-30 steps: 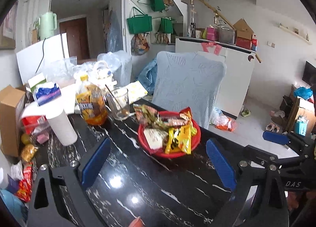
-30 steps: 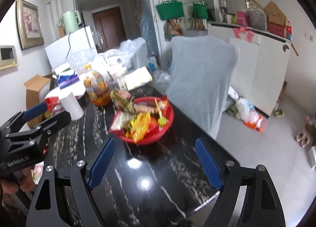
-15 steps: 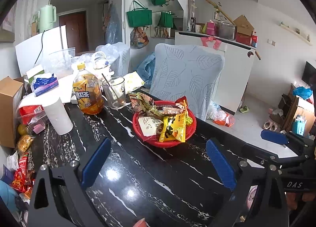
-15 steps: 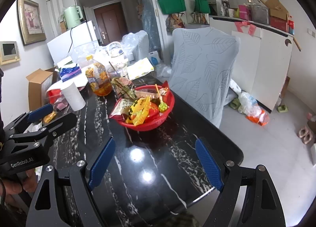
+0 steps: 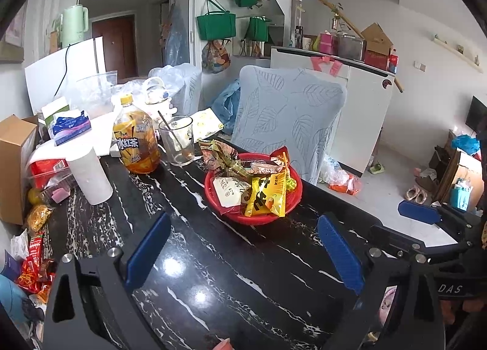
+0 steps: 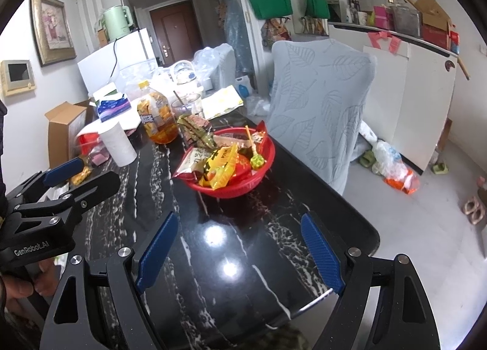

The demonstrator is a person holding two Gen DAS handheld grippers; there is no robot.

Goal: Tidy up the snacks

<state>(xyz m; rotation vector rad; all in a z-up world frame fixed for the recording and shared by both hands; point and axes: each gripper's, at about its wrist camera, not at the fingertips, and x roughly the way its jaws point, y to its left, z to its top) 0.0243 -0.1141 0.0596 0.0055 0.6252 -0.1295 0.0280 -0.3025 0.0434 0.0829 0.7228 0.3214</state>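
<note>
Black gripper, ribbed blue pads, silver screws.

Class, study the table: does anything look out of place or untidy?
Yes. The red basket is overfilled, with snack packets hanging over its rim toward the glass. More packets lie scattered at the table's left edge.

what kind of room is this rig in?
Likely a lived-in home dining area: a marble-look table with a red snack basket, a covered chair, and green bags hung by the stairs.

snack packets heaped in a red basket on the black table.
</note>
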